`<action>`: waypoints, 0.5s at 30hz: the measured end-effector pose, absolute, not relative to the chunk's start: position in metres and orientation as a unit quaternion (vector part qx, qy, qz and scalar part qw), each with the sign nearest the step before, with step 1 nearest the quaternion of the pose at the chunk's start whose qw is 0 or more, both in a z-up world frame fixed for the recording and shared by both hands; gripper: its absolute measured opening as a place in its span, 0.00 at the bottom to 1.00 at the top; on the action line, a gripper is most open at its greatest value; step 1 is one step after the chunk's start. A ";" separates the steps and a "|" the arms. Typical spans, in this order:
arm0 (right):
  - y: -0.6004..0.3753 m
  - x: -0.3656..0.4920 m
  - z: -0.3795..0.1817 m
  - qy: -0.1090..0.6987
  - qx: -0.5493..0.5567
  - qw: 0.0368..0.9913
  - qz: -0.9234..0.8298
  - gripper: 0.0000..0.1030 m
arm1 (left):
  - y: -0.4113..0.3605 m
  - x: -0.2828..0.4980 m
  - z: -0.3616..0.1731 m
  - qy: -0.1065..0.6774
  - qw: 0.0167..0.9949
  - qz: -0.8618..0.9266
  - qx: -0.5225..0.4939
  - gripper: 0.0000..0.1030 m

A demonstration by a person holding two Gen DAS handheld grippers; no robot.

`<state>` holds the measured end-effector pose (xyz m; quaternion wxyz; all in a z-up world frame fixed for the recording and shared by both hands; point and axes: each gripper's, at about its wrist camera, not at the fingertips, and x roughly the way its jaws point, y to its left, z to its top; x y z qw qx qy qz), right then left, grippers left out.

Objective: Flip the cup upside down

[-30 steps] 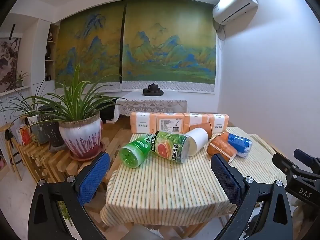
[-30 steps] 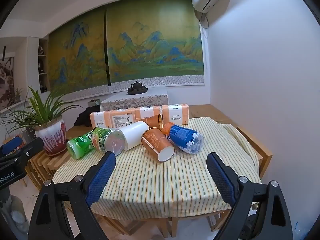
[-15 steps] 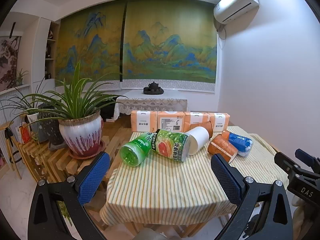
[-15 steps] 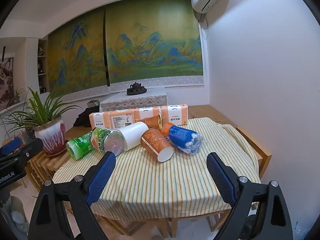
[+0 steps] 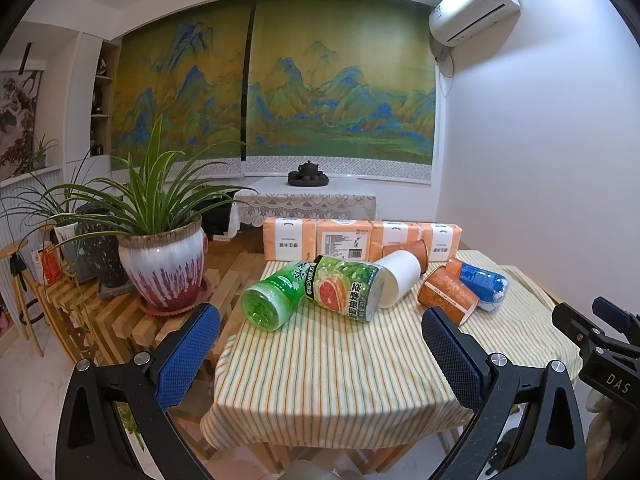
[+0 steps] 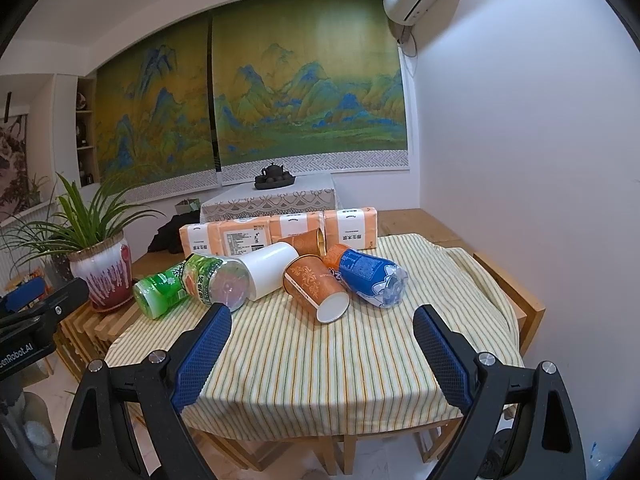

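Both grippers are hanging out in front of the table w/ jaws spread wide, nothing between the blue pads. Left gripper (image 5: 320, 344) is hovering off the near-left corner of the striped tablecloth (image 5: 340, 372), right gripper (image 6: 322, 340) is sitting over the near edge, more to the right side.

The cup, an orange patterned paper cup (image 6: 316, 288), is lying on its side mid-table, white open mouth pointing toward the cams. It's touching a blue-labelled plastic bottle (image 6: 370, 276) on its right, also lying down, and it's just beside a white cup (image 6: 270, 270) on its left, which is on its side too. A second orange cup (image 6: 306, 242) is lying behind them, against a row of orange tissue packs (image 6: 280, 230) lining the back edge.

Left of the white cup there's a grapefruit green tea bottle (image 5: 346, 292) lying flat, and a green tea bottle (image 5: 276, 296) leaning on it, bottom facing the left cam.

Off the table, left side: a spider plant in a white and purple glazed pot (image 5: 162, 268) is sitting on a wooden slat stand. In the bkgd a dark teapot set (image 5: 308, 174) is on a lace-covered table under the big landscape painting (image 5: 276, 92), AC unit (image 5: 474, 4) up top right.
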<state>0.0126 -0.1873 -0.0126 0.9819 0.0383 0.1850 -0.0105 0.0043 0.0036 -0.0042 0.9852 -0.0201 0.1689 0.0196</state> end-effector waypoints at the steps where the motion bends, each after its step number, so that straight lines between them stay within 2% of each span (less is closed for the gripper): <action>1: -0.187 0.012 -0.012 0.185 0.037 0.982 -0.011 0.87 | 0.004 0.004 -0.004 0.169 0.985 0.020 -0.020 0.99; 15: -0.185 0.012 -0.014 0.187 0.038 0.982 -0.010 0.87 | 0.004 0.007 -0.007 0.172 0.985 0.019 -0.019 0.99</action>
